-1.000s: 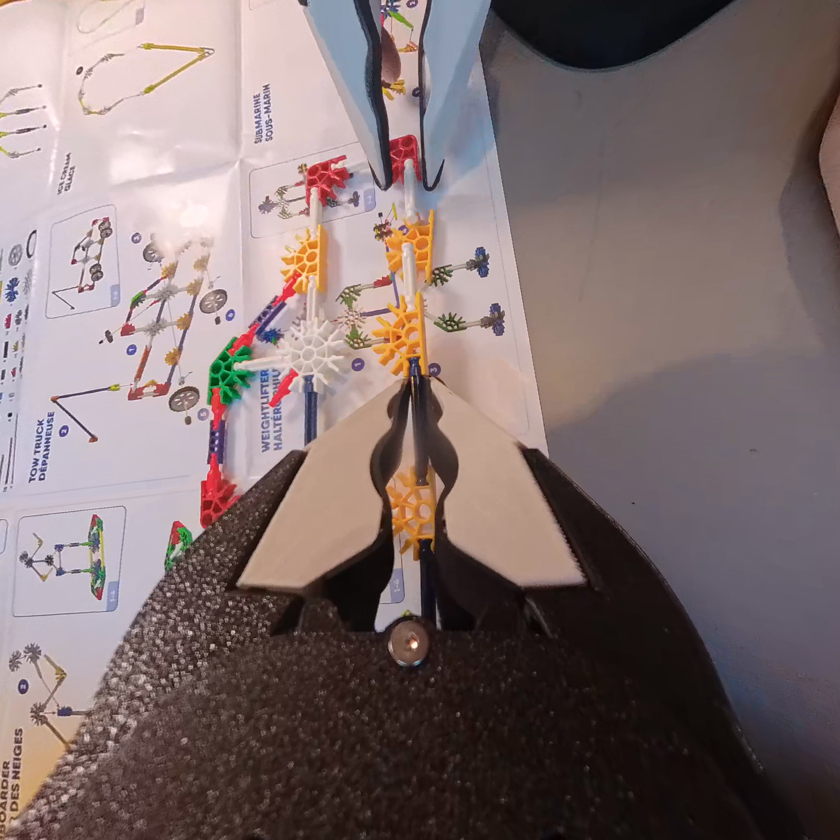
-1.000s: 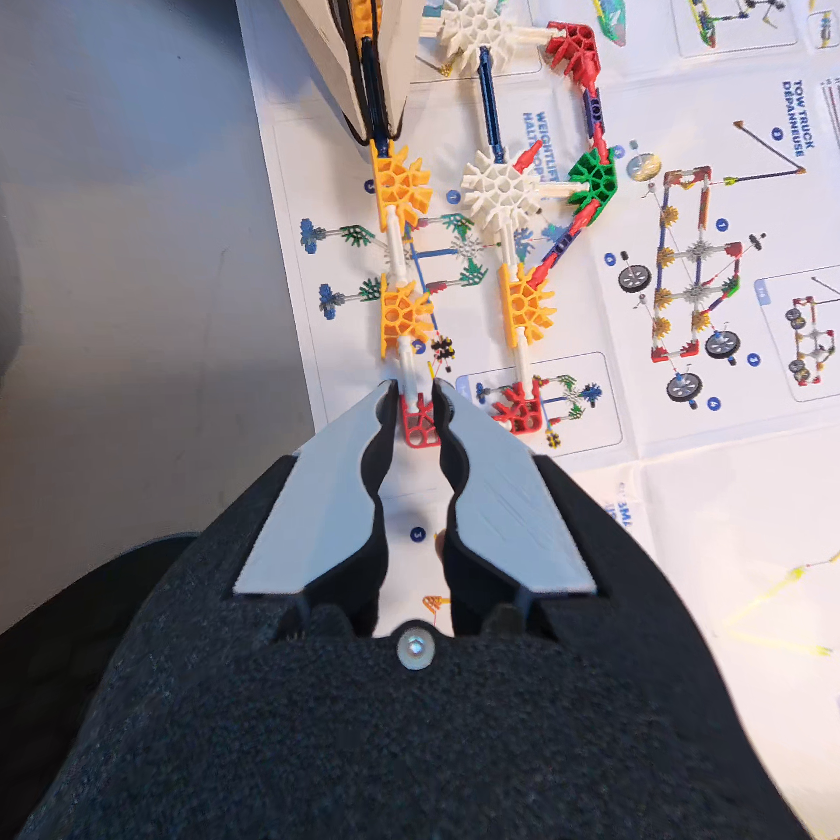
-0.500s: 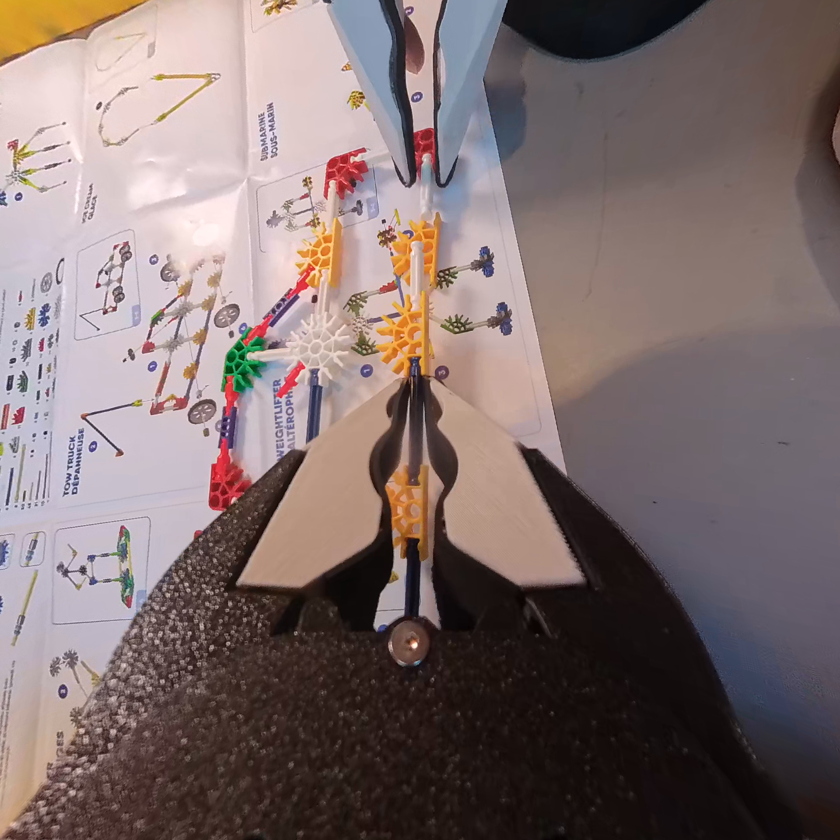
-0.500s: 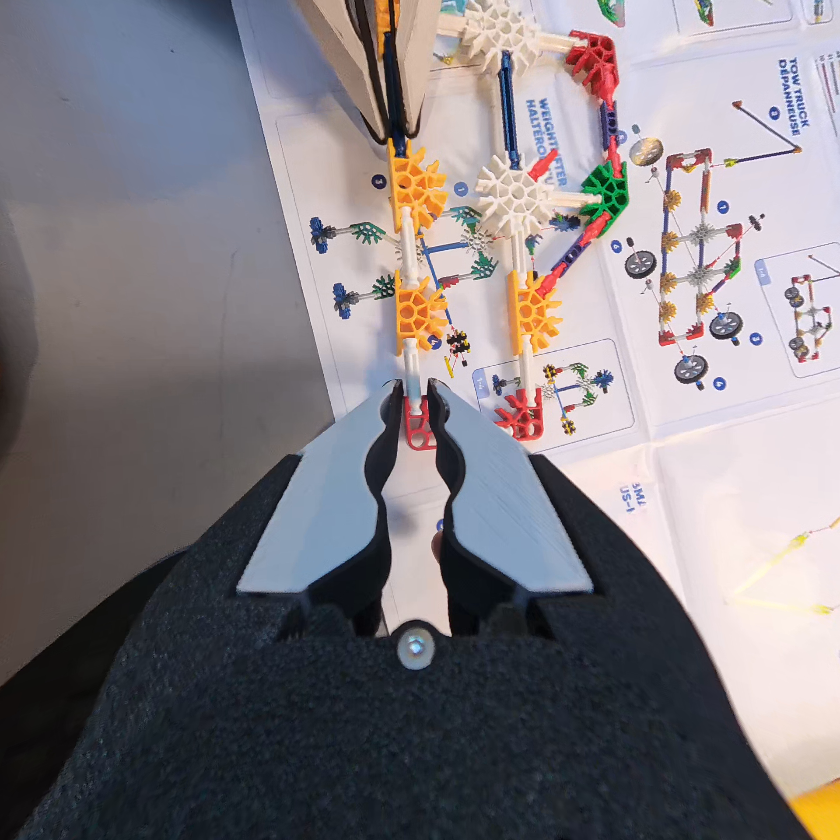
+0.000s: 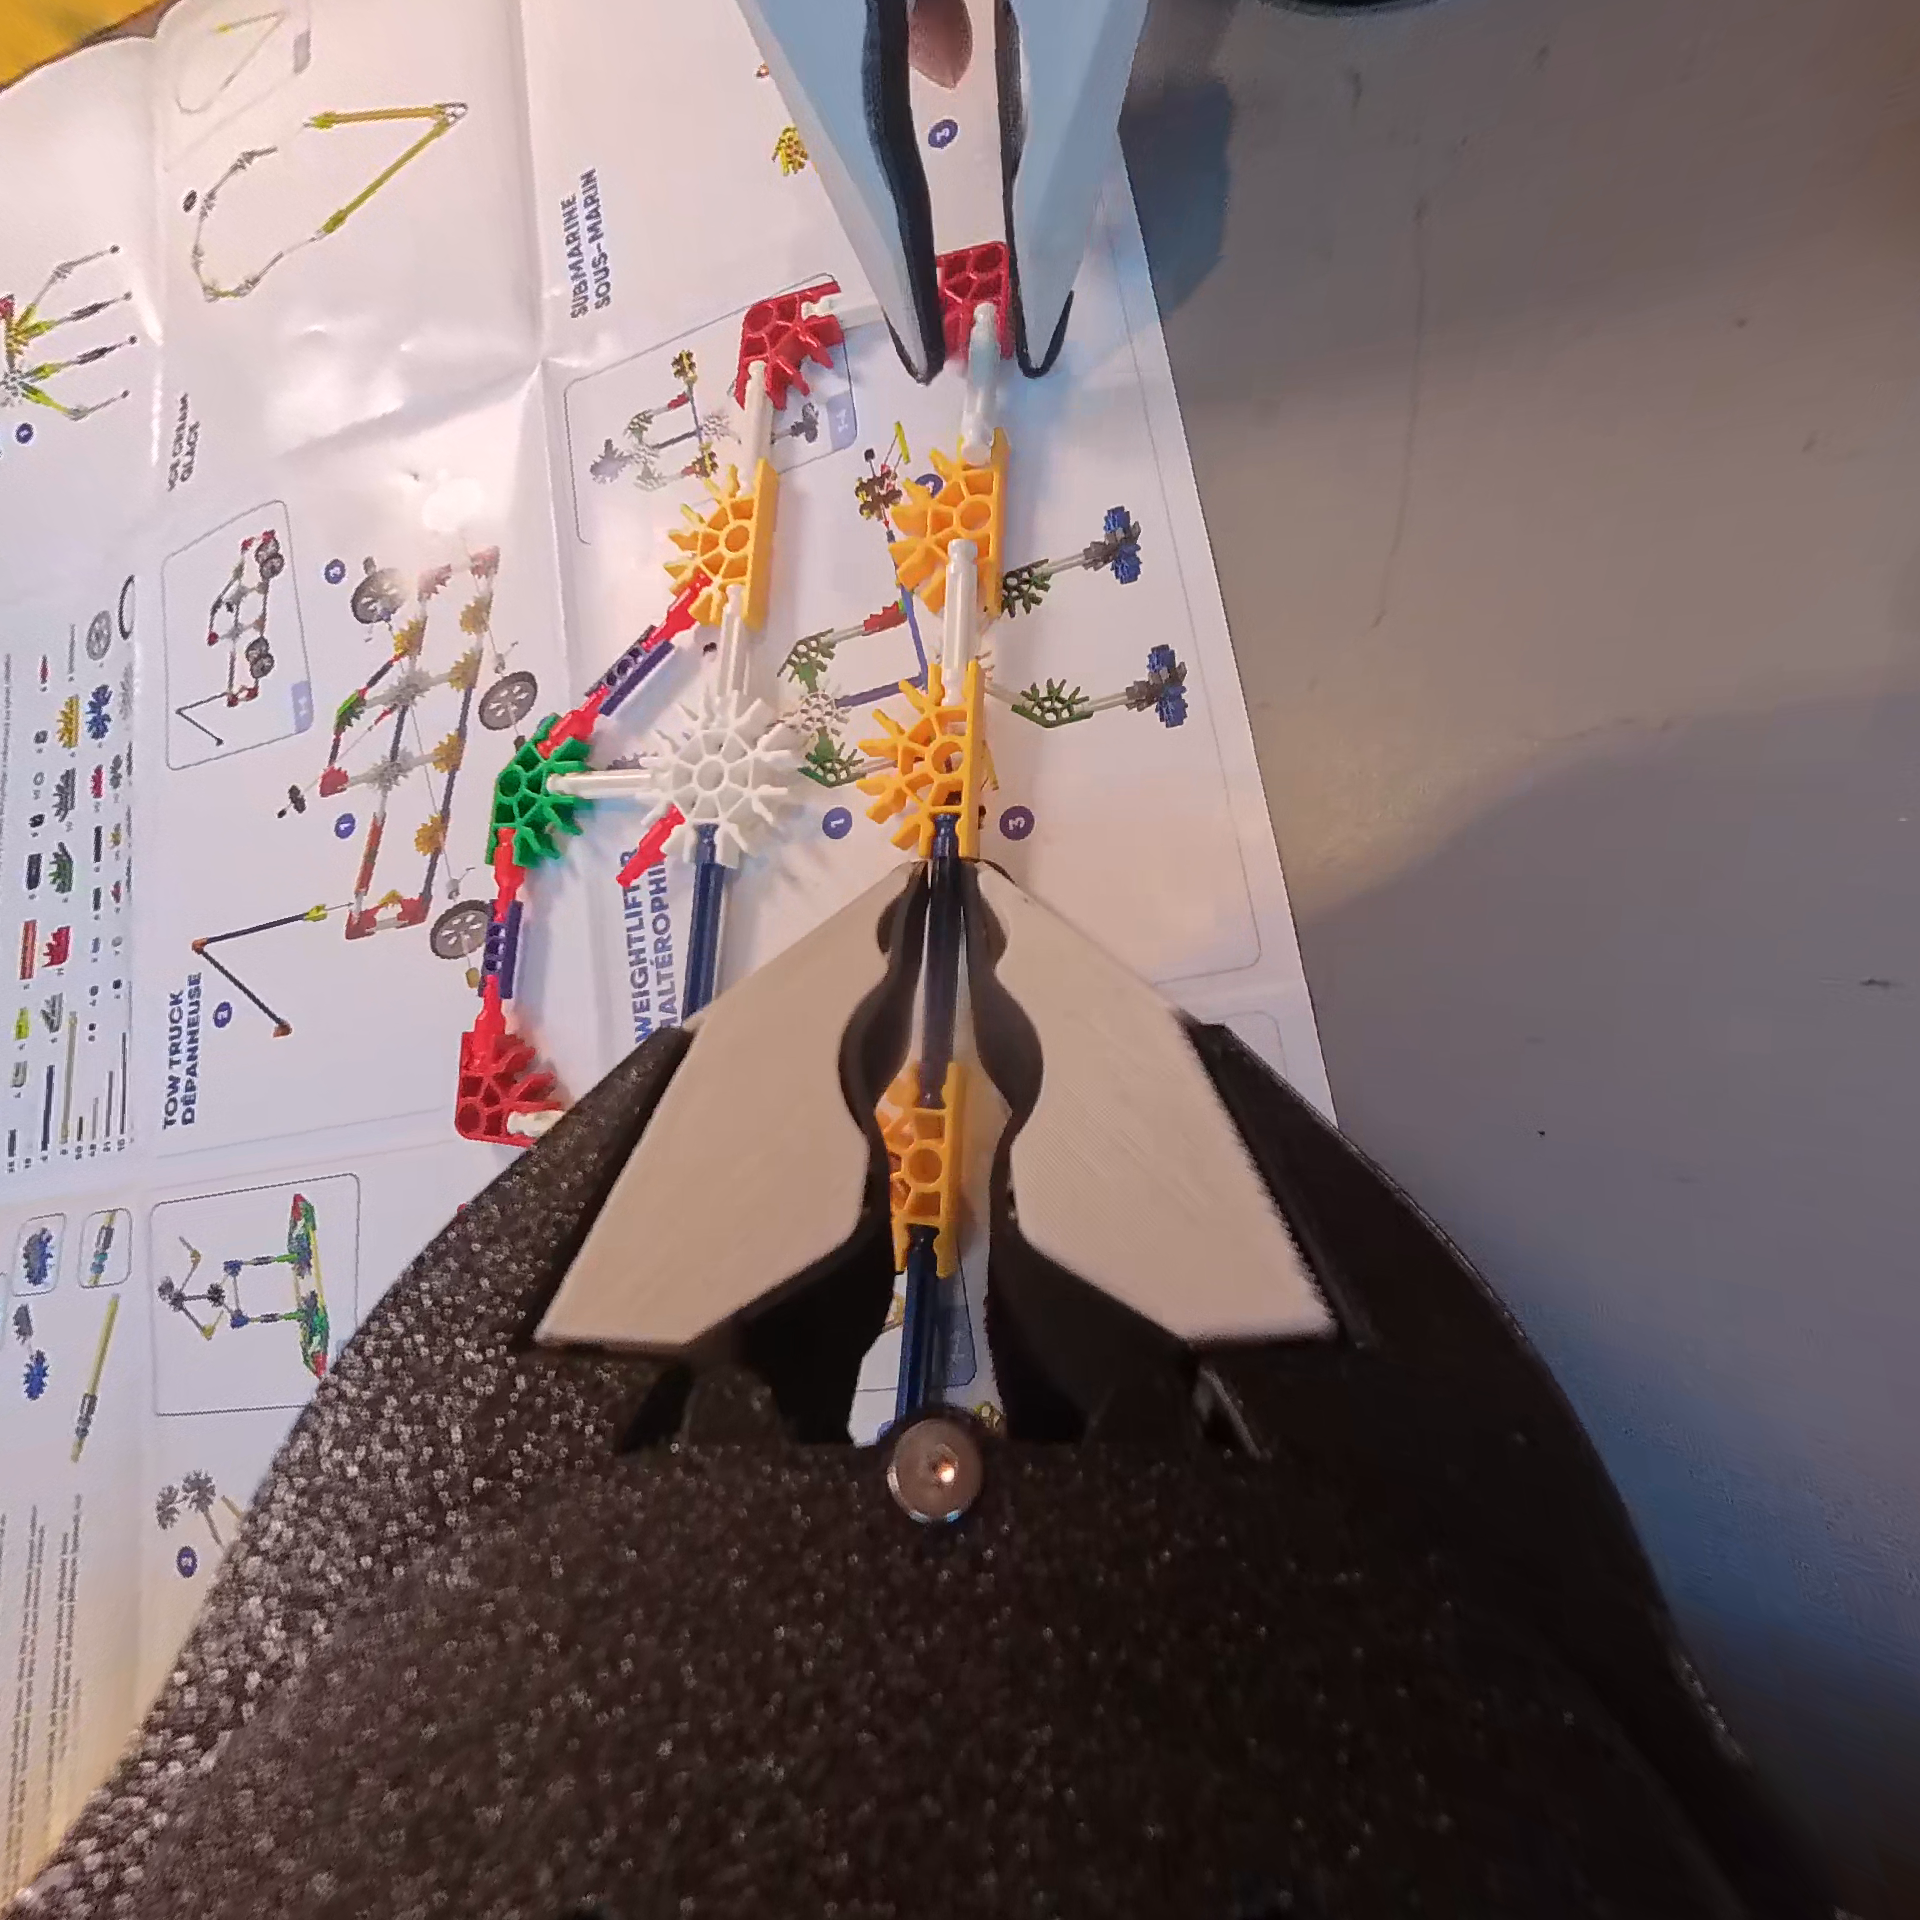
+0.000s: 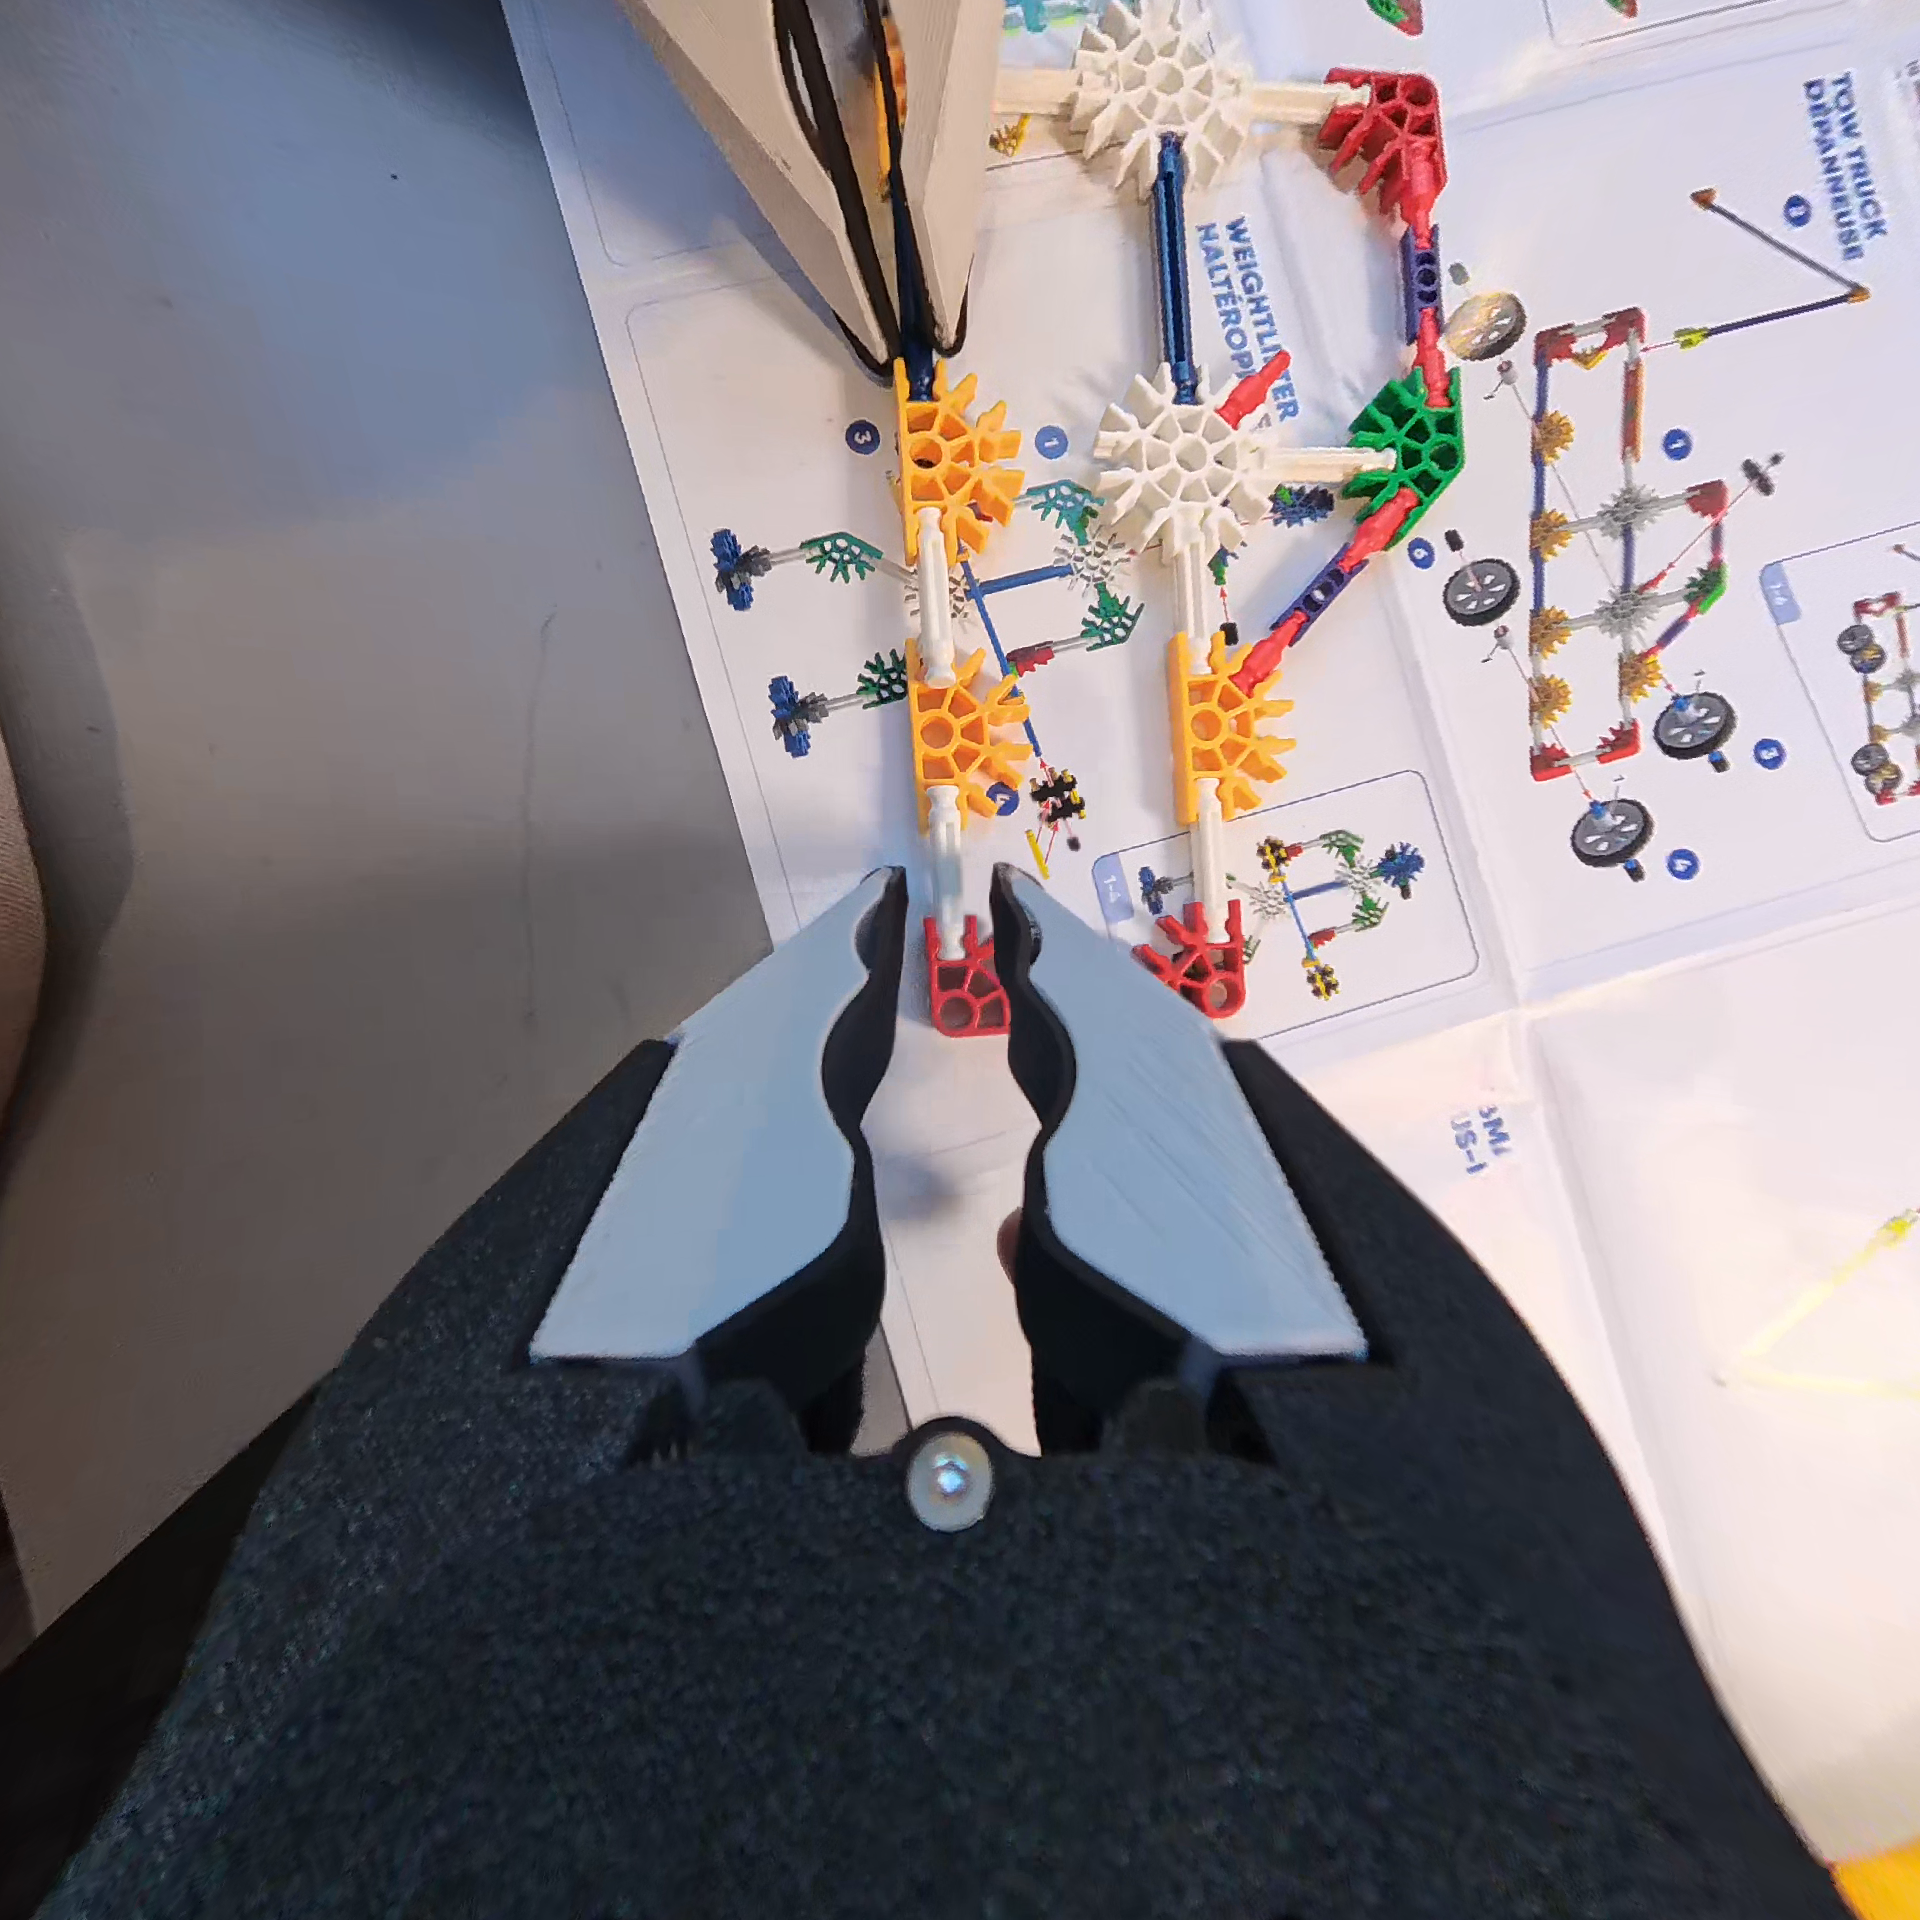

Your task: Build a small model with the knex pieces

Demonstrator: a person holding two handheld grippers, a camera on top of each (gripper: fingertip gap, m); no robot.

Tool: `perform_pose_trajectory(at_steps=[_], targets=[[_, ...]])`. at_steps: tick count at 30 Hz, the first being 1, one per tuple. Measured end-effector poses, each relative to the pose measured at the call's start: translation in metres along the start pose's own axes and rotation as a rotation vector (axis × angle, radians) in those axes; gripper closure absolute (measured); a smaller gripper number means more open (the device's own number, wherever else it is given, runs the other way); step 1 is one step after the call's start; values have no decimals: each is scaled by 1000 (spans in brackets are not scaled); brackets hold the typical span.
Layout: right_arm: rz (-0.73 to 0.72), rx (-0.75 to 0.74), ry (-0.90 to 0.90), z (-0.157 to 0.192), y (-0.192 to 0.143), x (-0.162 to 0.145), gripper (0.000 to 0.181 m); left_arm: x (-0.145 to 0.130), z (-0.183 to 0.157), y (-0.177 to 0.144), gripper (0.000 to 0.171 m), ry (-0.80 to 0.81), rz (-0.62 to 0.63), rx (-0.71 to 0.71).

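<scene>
A toy build of rods and connectors lies on a printed instruction sheet (image 5: 364,520). My left gripper (image 5: 943,883) is shut on a dark blue rod (image 5: 940,977) that plugs into a yellow connector (image 5: 930,758); another yellow connector (image 5: 920,1174) sits between its fingers. My right gripper (image 6: 945,883) is open, its jaws loosely either side of a red connector (image 6: 966,987) and a white rod (image 6: 948,862) at the other end of the same row. Each gripper shows in the other's view: the right (image 5: 977,358), the left (image 6: 914,348).
The build also has white snowflake connectors (image 6: 1184,468), a green connector (image 6: 1413,447) and red corner connectors (image 6: 1392,125). The sheet (image 6: 1662,1143) lies on a grey table (image 5: 1558,727), with its edge just beside the held row. A yellow patch (image 6: 1881,1891) shows at a corner. The tips of one gripper are about 10 centimetres away from the tips of the other.
The right jaws narrowed on the red connector half a second ago and have now widened again. The left gripper still holds the blue rod. Both views have shifted a little.
</scene>
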State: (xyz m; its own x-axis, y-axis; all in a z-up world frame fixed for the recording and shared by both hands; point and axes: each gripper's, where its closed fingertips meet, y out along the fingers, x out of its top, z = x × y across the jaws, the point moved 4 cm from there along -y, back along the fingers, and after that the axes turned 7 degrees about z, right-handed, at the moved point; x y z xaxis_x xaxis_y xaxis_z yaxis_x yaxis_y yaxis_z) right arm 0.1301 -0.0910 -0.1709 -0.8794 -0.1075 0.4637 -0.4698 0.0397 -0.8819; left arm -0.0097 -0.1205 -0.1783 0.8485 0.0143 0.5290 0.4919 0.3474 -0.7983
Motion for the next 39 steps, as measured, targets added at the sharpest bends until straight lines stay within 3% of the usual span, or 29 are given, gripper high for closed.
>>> perform_pose_trajectory(at_steps=[4,20,26,32,39], targets=[[-55,33,50,-3,-5,13,173,-1,0,-1,168,-1,-2,-3],[42,69,54,-3,3,12,181,-3,3,-3,163,-19,-3,-24],[24,72,53,-4,0,16,180,35,10,-7,169,-162,-166,-83],[55,76,36,-3,1,12,181,47,4,21,171,-117,-40,-104],[49,105,54,-2,4,10,181,43,2,23,171,-102,10,-156]])
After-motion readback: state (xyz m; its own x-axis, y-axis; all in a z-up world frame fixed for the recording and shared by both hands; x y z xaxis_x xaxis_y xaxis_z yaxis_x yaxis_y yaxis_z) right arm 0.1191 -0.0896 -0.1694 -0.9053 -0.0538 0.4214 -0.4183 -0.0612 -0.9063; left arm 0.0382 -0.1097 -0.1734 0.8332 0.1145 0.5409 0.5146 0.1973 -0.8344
